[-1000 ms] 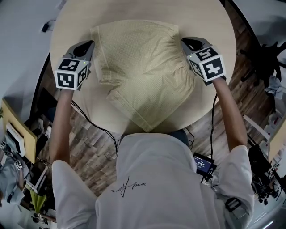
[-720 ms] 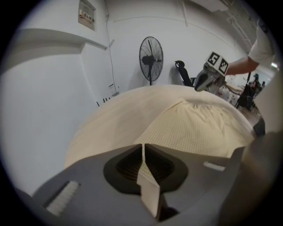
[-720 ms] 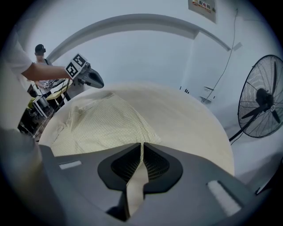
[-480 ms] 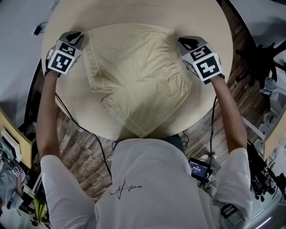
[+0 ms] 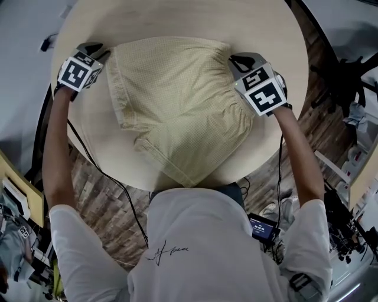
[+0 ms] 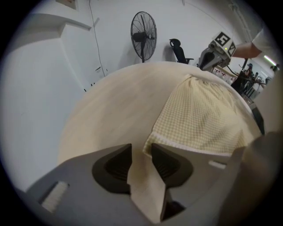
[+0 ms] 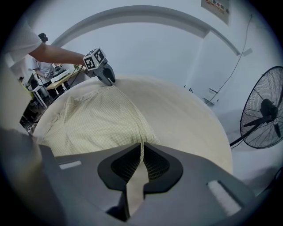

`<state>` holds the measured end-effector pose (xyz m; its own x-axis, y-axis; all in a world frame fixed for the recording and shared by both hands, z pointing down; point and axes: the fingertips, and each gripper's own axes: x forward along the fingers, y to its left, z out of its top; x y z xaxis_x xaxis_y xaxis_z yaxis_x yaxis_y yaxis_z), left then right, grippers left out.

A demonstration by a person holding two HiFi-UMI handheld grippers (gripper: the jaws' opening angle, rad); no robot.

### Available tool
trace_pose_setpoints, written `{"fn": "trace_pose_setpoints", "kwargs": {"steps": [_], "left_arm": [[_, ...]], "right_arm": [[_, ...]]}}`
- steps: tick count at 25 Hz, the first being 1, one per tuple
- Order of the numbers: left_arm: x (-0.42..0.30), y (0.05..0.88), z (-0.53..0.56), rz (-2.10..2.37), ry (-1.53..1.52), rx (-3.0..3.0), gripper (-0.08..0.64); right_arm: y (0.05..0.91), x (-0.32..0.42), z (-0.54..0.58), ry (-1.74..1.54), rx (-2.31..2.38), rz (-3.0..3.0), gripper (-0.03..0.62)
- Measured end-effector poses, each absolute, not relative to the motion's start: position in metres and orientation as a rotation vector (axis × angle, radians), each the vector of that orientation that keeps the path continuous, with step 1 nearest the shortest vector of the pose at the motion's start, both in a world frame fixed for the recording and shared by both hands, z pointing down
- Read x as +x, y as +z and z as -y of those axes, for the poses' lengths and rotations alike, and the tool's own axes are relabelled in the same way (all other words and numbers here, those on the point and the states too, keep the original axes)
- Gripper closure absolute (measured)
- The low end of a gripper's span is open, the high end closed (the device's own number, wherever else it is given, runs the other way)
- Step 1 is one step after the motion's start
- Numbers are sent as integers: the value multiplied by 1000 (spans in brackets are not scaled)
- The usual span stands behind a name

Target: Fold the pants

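The left tool has just been opening; its jaws now stand apart with only bare surface showing between them; the near corner of the pants lies free just past its tips, so that side looks released. Over the last second this tool also sank toward the far left rim, and the pants slid that way and spread flatter; I judge the laying-out is ending and the fold itself has not begun. The right tool is clenched on the opposite top corner; the pants lie between both tools, with the legs reaching the near rim.
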<state>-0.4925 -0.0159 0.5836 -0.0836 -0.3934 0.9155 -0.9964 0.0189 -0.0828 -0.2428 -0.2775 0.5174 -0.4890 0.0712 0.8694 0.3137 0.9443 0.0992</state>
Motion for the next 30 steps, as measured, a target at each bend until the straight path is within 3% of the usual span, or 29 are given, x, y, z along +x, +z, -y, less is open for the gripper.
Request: {"fn": "trace_pose_setpoints", "kwargs": {"steps": [4,9,13,23,26,30], "left_arm": [[-489,582,18,1503,1124,1532,411],[-484,588,23,1451,1129,1571,485],[-488,590,24,1438,1037,1518,440],[-490,585,22,1353,946,1497,438],[-491,585,23,1379,941,1498,439],[-487,586,26,1386,1036,1528,476]], "right_arm": [[523,-246,278,-292,-267,2062,592],[530,-261,289,-285,-240,2057,592],[529,-270,291,-270,-218,2073,592],[529,-276,309,-249,-188,2090,590],[541,-283,313,-269,-295,2044,505],[558,-290,319,-308,-369,1955,502]]}}
